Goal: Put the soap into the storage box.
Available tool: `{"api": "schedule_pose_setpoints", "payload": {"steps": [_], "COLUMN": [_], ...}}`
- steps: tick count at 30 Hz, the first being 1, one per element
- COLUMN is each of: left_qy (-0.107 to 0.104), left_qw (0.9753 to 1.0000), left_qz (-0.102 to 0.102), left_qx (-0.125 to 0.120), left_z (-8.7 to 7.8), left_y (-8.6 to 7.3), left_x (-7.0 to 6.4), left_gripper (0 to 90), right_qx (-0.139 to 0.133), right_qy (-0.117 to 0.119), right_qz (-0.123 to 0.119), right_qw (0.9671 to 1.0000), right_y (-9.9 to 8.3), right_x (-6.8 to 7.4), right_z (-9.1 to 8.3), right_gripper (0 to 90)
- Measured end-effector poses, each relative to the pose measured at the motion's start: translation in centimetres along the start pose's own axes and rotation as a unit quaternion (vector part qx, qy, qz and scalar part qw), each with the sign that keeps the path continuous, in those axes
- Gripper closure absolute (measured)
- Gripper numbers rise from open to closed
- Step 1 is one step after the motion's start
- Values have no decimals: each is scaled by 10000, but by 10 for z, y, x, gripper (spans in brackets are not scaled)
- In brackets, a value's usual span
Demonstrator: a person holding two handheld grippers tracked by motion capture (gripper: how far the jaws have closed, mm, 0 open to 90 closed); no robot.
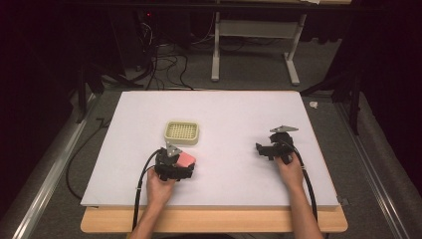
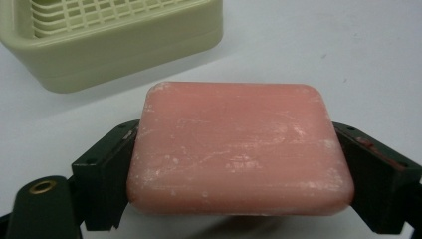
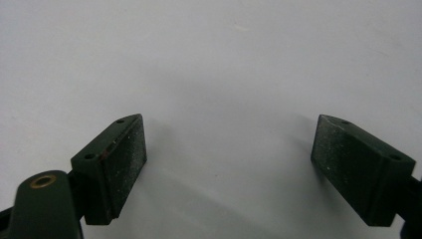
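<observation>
A pink bar of soap (image 2: 239, 149) sits between the two black jaws of my left gripper (image 2: 239, 169), which press on its sides; in the high view the soap (image 1: 186, 159) pokes out of the left gripper (image 1: 180, 166) just off the board. A cream soap dish (image 1: 182, 132) with a grid top lies just beyond it, and its corner (image 2: 114, 45) fills the upper left of the left gripper view. My right gripper (image 1: 264, 151) rests at the right of the board, jaws wide apart over bare white surface (image 3: 229, 154).
The white board (image 1: 219, 109) lies on a wooden table (image 1: 214, 221). Cables (image 1: 142, 184) trail from both grippers toward the front edge. Beyond the board are a table frame (image 1: 254, 50) and floor cables.
</observation>
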State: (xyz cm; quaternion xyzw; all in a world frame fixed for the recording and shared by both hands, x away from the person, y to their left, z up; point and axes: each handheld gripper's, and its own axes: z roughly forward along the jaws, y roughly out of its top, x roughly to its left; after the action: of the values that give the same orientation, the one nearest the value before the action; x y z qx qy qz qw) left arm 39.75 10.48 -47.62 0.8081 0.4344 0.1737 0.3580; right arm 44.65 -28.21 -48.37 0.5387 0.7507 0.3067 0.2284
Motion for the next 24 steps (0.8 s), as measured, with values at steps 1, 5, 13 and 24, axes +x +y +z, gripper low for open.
{"api": "schedule_pose_setpoints", "payload": {"steps": [1, 5, 13, 24], "left_qy": [-15, -86, -202, -200], "left_qw": [10000, 9999, 9994, 9992], "left_qz": [-6, 4, -68, -150], "left_qx": [-27, -111, -254, -300], "left_z": [-2, -7, -16, -24], "left_y": [1, 4, 9, 15], "left_x": [0, 0, 2, 9], "left_gripper": [139, 139, 139, 139], "right_qx": [3, 2, 2, -1], "right_qy": [0, -1, -1, -1], "right_qz": [9, 8, 7, 1], "right_qw": [10000, 10000, 10000, 10000], "right_y": [0, 0, 0, 0], "right_x": [0, 0, 0, 0], "right_z": [0, 0, 0, 0], "right_gripper": [148, 148, 147, 148]}}
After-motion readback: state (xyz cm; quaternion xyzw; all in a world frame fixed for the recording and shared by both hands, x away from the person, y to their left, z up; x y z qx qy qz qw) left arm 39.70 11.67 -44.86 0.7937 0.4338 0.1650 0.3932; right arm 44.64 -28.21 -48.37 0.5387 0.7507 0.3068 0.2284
